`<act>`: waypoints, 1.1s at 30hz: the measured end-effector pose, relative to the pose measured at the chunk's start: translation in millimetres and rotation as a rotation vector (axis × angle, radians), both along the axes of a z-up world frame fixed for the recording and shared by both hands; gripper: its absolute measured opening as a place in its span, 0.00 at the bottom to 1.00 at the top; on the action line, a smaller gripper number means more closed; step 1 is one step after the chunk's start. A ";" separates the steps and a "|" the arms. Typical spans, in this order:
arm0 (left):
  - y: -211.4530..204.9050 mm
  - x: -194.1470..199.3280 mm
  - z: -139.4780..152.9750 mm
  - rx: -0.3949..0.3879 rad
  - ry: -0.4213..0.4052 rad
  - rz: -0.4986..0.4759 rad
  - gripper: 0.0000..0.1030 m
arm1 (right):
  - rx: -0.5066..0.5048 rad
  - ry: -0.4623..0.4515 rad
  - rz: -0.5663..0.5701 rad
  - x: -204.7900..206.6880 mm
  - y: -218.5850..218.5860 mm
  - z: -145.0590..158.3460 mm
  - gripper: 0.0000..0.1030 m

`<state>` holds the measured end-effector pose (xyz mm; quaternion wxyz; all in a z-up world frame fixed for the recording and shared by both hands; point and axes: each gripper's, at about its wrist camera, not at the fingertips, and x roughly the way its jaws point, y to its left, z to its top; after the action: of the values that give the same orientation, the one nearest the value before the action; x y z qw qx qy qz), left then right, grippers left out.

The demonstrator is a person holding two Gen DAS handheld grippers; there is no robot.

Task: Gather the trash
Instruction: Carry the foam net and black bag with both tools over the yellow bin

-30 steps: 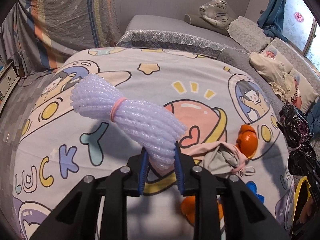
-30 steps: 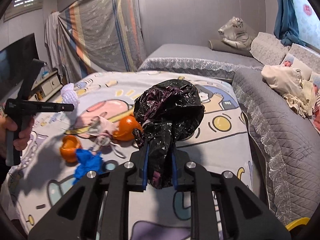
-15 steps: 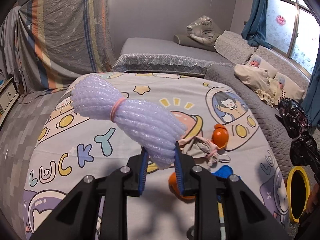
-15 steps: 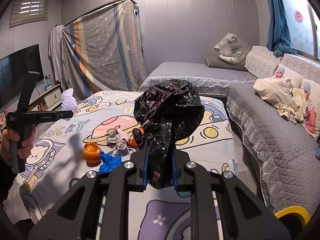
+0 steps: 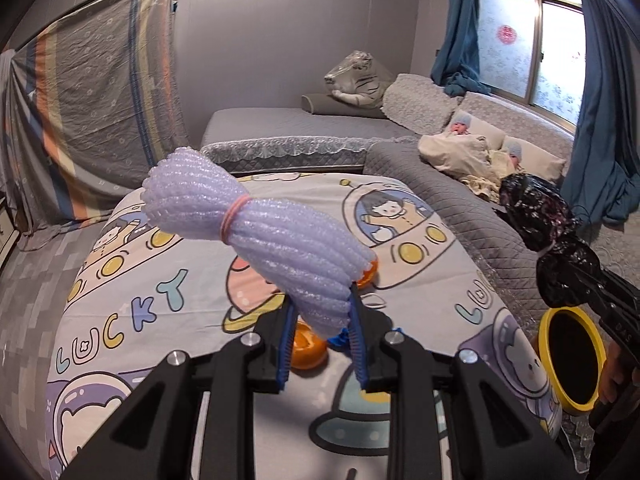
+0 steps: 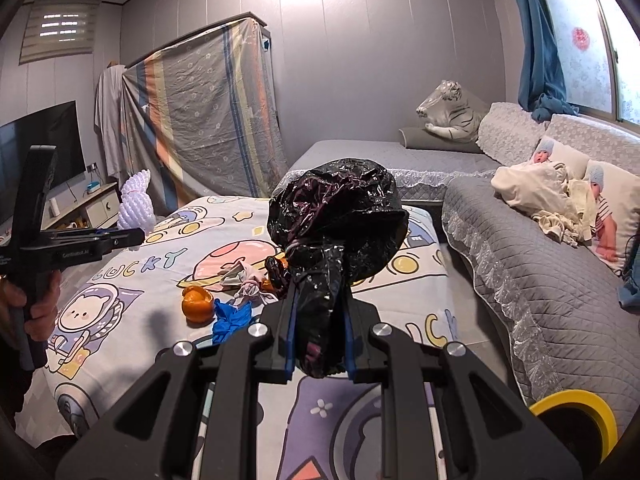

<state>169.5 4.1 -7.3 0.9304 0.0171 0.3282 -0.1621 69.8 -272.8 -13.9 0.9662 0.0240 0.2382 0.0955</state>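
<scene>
Grey panel walls (image 6: 360, 60) w/ a striped sheet (image 6: 200, 112) hung at the back. A grey quilted sofa (image 6: 540, 264) stands under the window (image 5: 520, 52), blue curtains (image 5: 604, 120) beside it. TV (image 6: 40, 152) at left. Daylight comes in.

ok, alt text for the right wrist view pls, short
The right gripper is clamped on a crumpled black plastic bag above a cartoon-print bedspread. On the bedspread lie orange peel, a blue scrap and a crumpled tissue. At left, the left gripper holds a white foam net.
</scene>
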 end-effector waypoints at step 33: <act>-189.8 -81.7 14.0 0.059 -0.084 -0.455 0.22 | 0.013 -0.026 -0.361 -109.6 -120.5 -9.7 0.16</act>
<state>87.8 -185.7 6.8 0.8820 0.1247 0.2813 -0.3569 -39.8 -393.3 -23.6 0.9705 0.0713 0.2166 -0.0776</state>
